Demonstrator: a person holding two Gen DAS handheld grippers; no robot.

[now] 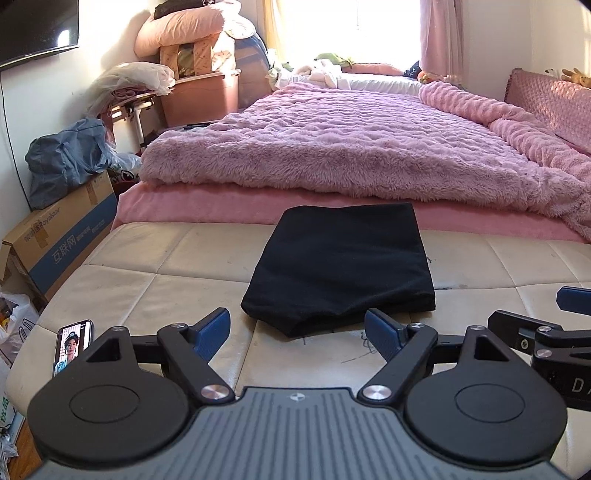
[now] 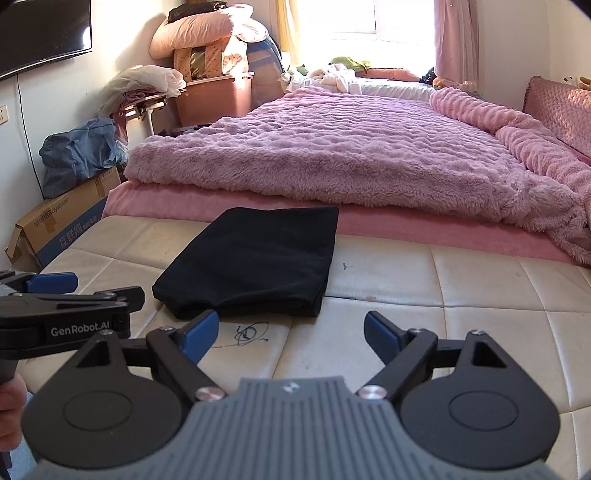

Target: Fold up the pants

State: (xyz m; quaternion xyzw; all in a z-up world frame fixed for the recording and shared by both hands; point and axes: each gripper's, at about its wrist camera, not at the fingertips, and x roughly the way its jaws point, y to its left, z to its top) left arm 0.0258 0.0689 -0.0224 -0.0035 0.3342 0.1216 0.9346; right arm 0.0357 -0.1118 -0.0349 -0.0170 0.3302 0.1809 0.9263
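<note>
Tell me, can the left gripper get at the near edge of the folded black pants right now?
Probably yes: the left gripper is open and empty, the black pants lie just ahead on the cream bench, nothing between.

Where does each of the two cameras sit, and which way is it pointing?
Left wrist: on the left gripper, looking over the cream bench at the folded black pants; its open blue fingers show, with the right gripper at the right edge.
Right wrist: on the right gripper, facing likewise; the pants lie to its left, with the left gripper and part of a hand.
Shared: pants, bench, pink bed, window.
</note>
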